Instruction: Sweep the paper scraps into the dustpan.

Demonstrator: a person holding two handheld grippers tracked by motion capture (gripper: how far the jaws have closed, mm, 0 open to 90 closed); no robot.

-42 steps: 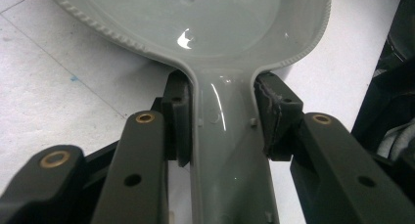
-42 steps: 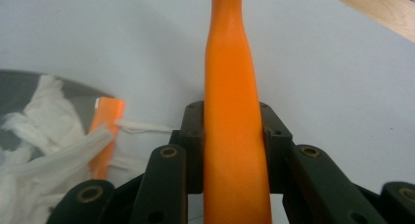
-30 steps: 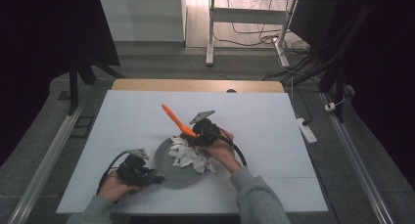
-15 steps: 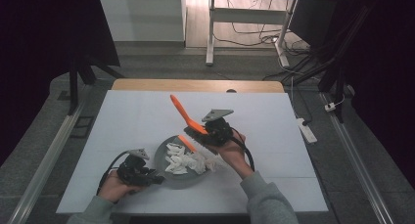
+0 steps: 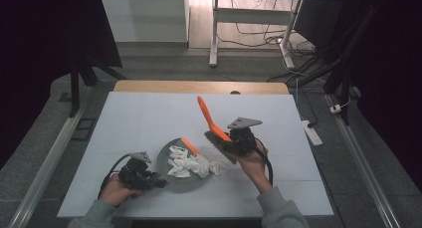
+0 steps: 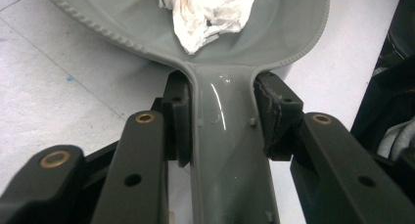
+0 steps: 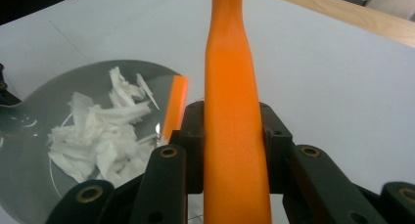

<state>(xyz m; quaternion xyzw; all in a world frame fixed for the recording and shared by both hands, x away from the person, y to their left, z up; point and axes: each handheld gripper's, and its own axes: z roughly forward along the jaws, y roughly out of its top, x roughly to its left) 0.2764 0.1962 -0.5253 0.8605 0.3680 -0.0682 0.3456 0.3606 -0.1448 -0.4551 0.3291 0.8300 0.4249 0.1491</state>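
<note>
Left gripper [image 5: 149, 180], lower left, clamps the grey dustpan [image 5: 171, 180] handle; paper scraps [image 5: 191, 164] inside. Right gripper [image 5: 230, 144], centre, grips the orange brush [image 5: 209, 119].

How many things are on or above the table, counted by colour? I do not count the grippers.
Grey: 1, the dustpan
Orange: 1, the brush
White: 1, the heap of paper scraps in the dustpan
Total: 3
</note>
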